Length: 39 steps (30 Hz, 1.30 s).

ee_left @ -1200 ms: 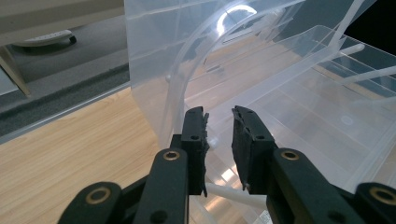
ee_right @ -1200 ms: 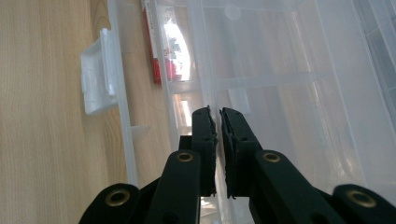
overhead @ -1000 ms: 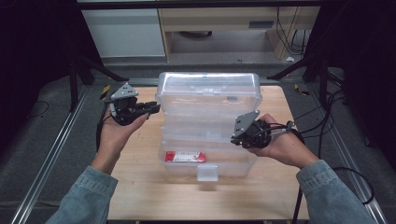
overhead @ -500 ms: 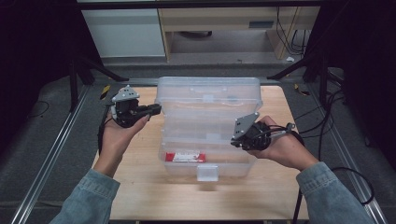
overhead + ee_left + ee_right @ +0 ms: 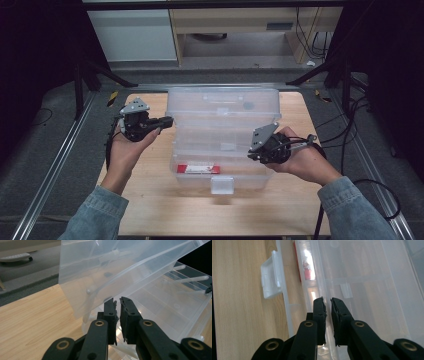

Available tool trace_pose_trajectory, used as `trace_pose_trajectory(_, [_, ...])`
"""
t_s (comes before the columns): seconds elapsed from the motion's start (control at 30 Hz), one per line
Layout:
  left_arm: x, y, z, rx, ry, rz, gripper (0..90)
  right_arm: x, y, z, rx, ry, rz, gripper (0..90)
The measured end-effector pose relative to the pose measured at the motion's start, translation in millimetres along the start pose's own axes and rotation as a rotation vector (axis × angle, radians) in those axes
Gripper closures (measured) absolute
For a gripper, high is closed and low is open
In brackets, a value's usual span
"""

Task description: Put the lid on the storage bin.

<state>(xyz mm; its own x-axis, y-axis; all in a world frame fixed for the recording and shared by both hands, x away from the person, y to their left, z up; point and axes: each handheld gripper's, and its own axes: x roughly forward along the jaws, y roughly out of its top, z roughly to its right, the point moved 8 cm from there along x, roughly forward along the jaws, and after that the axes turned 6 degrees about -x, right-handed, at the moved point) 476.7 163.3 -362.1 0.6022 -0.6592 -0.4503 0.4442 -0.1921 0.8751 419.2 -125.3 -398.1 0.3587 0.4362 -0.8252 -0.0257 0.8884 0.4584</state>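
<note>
Clear plastic box [image 5: 220, 150], set mid-table on the wooden table [image 5: 150, 210], long side toward the person, lid [image 5: 222, 102] tilted up off the base at the far edge.

Nearest, on the front wall: a small flip latch [image 5: 221, 184], hanging loose, not engaged. Just behind it, a red label [image 5: 200, 169] lying inside against the front wall.

Further in, on the right wall: right gripper [image 5: 327, 301], jaws drawn to a narrow slit, aimed along the box rim. Pinching the thin wall or merely resting at it: cannot tell.

Further still, at the left end: left gripper [image 5: 118, 301], jaws all but closed, tips right at the lower edge of the raised lid. Nothing clearly clamped between the pads.

Judged by looks: light, nearly empty, thin-walled, springy rather than stiff, smooth and likely slippery under hard pads. Prone to twisting if lifted by one corner, and liable to skid on the wood when pushed. Best taken at the thickened rim or the lid's side edges, both ends together, with modest squeeze. Better avoided: the flat panels, and the small latch tab.
</note>
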Motion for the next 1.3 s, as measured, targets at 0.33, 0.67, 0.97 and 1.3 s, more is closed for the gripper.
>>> trace_pose_trajectory(0.33, [1.2,-1.9,2.8,0.006,-0.001,-0.003,82.3,-2.8,-2.2,2.2,0.087,-0.016,0.041,58.4])
trace_pose_trajectory(0.67, [0.9,-3.7,5.4,0.013,-0.005,-0.005,82.5,-20.3,-2.5,10.3,0.262,-0.072,0.179,50.1])
trace_pose_trajectory(0.97, [1.1,-10.9,8.4,0.011,-0.015,-0.007,82.3,-34.3,-4.4,8.3,0.294,-0.118,0.218,50.5])
trace_pose_trajectory(1.3, [0.8,-18.2,11.2,0.019,-0.021,-0.018,82.4,-46.4,-24.4,9.8,0.371,-0.178,0.245,58.1])
